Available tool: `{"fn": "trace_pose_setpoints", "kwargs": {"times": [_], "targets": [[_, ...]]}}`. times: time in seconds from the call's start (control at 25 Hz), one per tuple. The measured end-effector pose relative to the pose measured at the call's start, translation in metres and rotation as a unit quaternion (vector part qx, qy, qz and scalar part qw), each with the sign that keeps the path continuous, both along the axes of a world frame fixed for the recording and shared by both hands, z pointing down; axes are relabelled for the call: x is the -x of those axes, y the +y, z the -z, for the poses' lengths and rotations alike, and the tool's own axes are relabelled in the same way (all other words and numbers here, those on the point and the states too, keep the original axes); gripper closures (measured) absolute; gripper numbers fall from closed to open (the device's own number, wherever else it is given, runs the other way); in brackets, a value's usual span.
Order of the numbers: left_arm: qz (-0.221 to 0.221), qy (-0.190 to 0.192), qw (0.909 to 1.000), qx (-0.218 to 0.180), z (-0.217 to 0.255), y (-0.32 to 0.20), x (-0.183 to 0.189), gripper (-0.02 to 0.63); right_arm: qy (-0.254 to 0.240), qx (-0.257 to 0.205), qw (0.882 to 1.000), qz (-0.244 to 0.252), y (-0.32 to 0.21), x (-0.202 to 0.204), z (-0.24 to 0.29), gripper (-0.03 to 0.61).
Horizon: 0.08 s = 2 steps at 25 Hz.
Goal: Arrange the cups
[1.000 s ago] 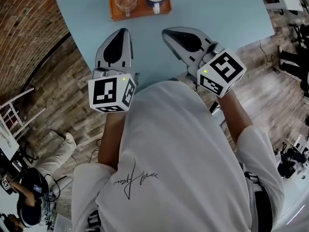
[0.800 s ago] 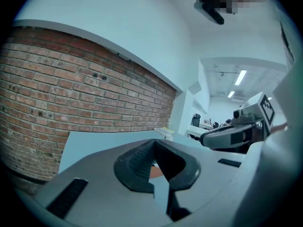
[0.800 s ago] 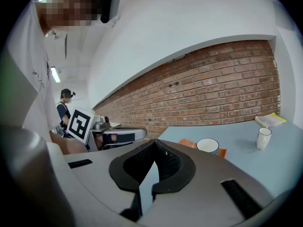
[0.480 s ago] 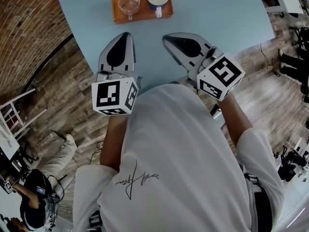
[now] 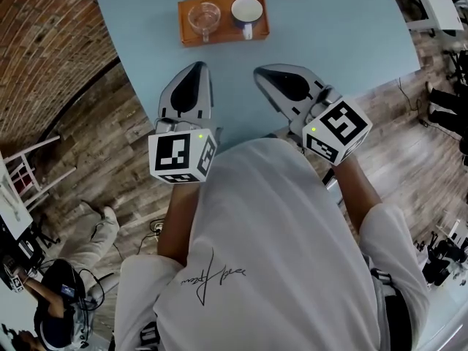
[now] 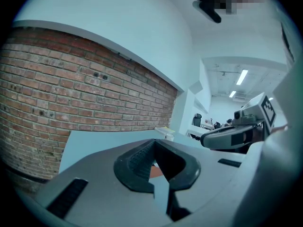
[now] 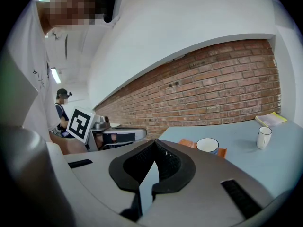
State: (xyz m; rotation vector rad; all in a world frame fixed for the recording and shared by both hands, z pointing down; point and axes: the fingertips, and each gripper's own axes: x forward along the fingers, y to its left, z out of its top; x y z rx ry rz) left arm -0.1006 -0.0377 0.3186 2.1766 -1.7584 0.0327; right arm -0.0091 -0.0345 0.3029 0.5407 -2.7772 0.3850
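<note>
An orange tray (image 5: 223, 29) lies at the far side of the light-blue table (image 5: 329, 28). On it stand a clear glass cup (image 5: 204, 16) on the left and a white cup with a blue outside (image 5: 246, 10) on the right. My left gripper (image 5: 199, 66) hovers near the table's front edge, short of the tray, shut and empty. My right gripper (image 5: 260, 72) is beside it, also shut with nothing held. In the right gripper view the white cup (image 7: 207, 145) and the tray (image 7: 187, 144) show just past the jaw tips (image 7: 154, 143). The left gripper (image 6: 154, 143) view shows only a sliver of the tray (image 6: 156, 171).
Another small white cup (image 7: 263, 137) and a yellow-edged booklet (image 7: 271, 119) sit at the table's far end. A brick wall (image 7: 213, 93) runs along the left of the table. A person (image 5: 51, 298) sits on the wooden floor at lower left, near a white chair (image 5: 18, 174).
Only the head camera's framing has drifted, so the tray sits lower in the picture. Both grippers keep their places near the tray and stay shut.
</note>
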Motion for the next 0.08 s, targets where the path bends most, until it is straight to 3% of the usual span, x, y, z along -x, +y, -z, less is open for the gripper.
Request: {"fn": "trace_pose_setpoints", "kwargs": {"times": [0.08], "targets": [[0.001,0.000,1.0000,0.001,-0.0005,-0.0010,-0.0001,0.603,0.000,0.000,1.000,-0.001,-0.0009,-0.0005,-0.0004,0.560]]}}
